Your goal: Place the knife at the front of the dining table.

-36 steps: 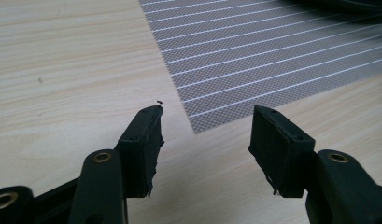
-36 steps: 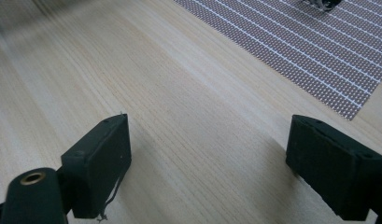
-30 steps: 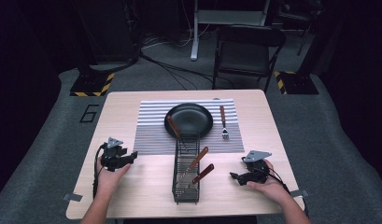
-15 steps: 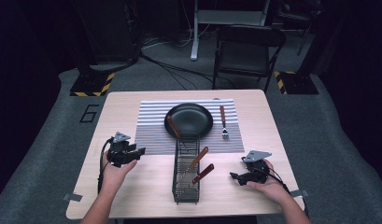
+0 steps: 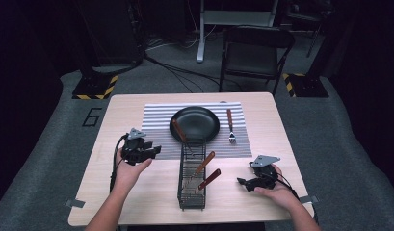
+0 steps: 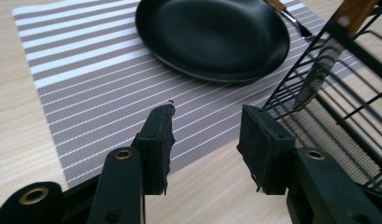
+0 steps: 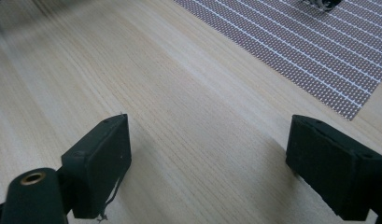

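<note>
1. High view: a black wire cutlery basket stands lengthwise at the centre of a light wooden table, its far end touching a grey striped placemat.
2. Three wooden-handled utensils lean in the basket, handles up; the farthest one tilts back over the plate's near rim.
3. A round black plate sits in the middle of the placemat, just beyond the basket.
4. A fork with a wooden handle lies on the placemat to the right of the plate, tines toward the person.
5. The left gripper is held above the table's left side, near the placemat's near left corner, pointing right toward the basket.
6. Left gripper view: its two black jaws stand apart with nothing between them, aimed at the placemat, with the plate ahead and the basket at the right.
7. The right gripper rests low at the table's near right, right of the basket, pointing left.
8. Right gripper view: its jaws are spread wide over bare wood, empty, with a placemat corner beyond.
</note>
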Motion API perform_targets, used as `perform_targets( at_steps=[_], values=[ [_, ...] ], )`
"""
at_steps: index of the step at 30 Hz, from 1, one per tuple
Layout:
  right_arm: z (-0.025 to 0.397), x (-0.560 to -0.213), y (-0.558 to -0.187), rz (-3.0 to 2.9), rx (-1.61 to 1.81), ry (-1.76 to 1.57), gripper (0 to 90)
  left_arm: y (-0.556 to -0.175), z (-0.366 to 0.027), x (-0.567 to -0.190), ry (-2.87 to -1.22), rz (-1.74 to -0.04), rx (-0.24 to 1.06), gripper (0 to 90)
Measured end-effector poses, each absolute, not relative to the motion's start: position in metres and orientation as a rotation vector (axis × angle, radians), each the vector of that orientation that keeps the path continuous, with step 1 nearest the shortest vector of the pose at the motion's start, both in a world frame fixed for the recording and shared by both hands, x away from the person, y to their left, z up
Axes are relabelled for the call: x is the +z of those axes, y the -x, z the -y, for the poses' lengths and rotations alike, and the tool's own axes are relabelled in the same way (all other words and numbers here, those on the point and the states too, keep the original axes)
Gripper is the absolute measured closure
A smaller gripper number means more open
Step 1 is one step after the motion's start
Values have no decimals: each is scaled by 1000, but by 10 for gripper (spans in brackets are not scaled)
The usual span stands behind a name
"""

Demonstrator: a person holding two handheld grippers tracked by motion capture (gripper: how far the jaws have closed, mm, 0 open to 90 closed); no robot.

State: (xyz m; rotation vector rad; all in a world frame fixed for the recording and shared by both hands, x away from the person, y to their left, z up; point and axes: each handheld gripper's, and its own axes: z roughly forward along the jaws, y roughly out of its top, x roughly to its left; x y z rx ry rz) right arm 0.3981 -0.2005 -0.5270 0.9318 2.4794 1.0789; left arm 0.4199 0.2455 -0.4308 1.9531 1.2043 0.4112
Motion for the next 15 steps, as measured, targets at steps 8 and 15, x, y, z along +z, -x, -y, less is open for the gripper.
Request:
perform_targets(
  at_steps=[8, 15],
  values=[
    [201, -527, -398, -2477, 1079, -932, 132, -422, -230, -420, -1952, -1169, 381, 608],
    [201, -527, -398, -2484, 1081, -923, 132, -421, -216, -410, -1926, -1124, 359, 607]
  ],
)
